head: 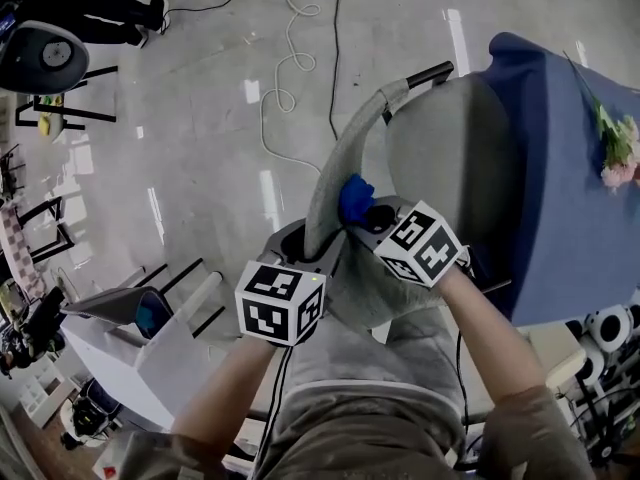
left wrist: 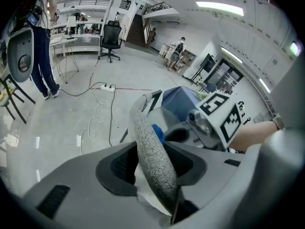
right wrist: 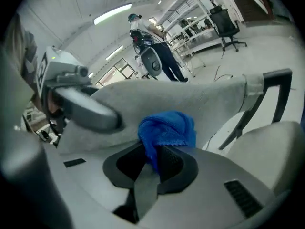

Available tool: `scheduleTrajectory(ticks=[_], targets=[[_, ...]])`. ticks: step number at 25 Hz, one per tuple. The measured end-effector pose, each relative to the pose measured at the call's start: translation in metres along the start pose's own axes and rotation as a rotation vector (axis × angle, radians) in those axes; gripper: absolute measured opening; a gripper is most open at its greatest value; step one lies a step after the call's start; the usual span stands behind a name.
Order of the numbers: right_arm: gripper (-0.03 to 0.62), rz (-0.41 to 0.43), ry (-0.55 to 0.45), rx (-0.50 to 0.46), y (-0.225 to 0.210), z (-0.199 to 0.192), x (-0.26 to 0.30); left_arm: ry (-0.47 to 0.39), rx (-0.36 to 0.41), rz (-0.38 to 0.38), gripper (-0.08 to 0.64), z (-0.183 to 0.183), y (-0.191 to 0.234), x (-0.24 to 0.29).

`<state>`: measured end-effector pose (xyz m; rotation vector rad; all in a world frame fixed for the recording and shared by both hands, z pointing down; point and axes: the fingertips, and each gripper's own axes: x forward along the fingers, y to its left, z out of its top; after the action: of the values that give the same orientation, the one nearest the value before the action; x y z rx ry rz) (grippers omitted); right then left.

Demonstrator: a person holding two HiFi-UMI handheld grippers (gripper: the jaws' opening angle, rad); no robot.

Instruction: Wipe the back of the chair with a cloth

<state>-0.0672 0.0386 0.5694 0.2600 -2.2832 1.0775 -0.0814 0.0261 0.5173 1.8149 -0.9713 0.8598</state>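
Gripping chair backrest [head: 338,163] in left claw [left wrist: 151,165], right claw [right wrist: 151,165] clenched on blue cloth [right wrist: 167,128], pressed against it

Grey chair back [left wrist: 143,132] snug between fingers [left wrist: 116,171] of left gripper [left wrist: 151,167], blue cloth [left wrist: 158,133] and right gripper [left wrist: 174,136] just beyond.

I count two marker-cubed grey grippers, my left gripper [head: 305,246] and right gripper [head: 362,214]; one grey fabric chair [head: 345,153]; one crumpled blue cloth [head: 354,197]; one blue-draped table [head: 560,198] (one pale flower bunch [head: 618,146] on it).
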Motion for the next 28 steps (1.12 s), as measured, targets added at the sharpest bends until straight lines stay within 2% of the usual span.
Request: scheduleTrajectory(ticks=[5,9,11,14,16,18,22,25,28], targets=[[0.074,0.143,0.151,-0.014,0.068,-0.074,-0.024,0.011,0.009,-0.002,0.184,0.000,0.000,0.000],[0.074,0.310,0.284,0.089,0.093,-0.128,-0.061,0.005,0.004,-0.004,0.186,0.000,0.000,-0.001],[0.074,0.330,0.367,0.106,0.089,-0.157,-0.077,-0.002,-0.002,-0.006,0.186,0.001,0.000,-0.001],[0.073,0.289,0.431,0.145,0.077,-0.181,-0.087,-0.007,-0.008,-0.009,0.186,0.002,-0.001,0.001],[0.072,0.255,0.434,0.138,0.076,-0.177,-0.081,-0.008,-0.005,-0.009,0.186,0.001,-0.001,0.002],[0.072,0.221,0.425,0.065,0.078,-0.162,-0.070,-0.008,-0.003,-0.009,0.187,0.001,-0.001,0.002],[0.072,0.205,0.295,-0.024,0.080,-0.099,-0.040,-0.002,0.001,-0.005,0.187,0.001,-0.001,0.000],[0.072,0.163,0.230,-0.083,0.053,-0.054,-0.016,0.006,0.001,-0.007,0.186,0.000,-0.002,-0.001],[0.072,0.102,0.142,-0.069,0.011,-0.006,-0.007,0.002,-0.008,-0.005,0.186,0.001,-0.002,-0.002]])
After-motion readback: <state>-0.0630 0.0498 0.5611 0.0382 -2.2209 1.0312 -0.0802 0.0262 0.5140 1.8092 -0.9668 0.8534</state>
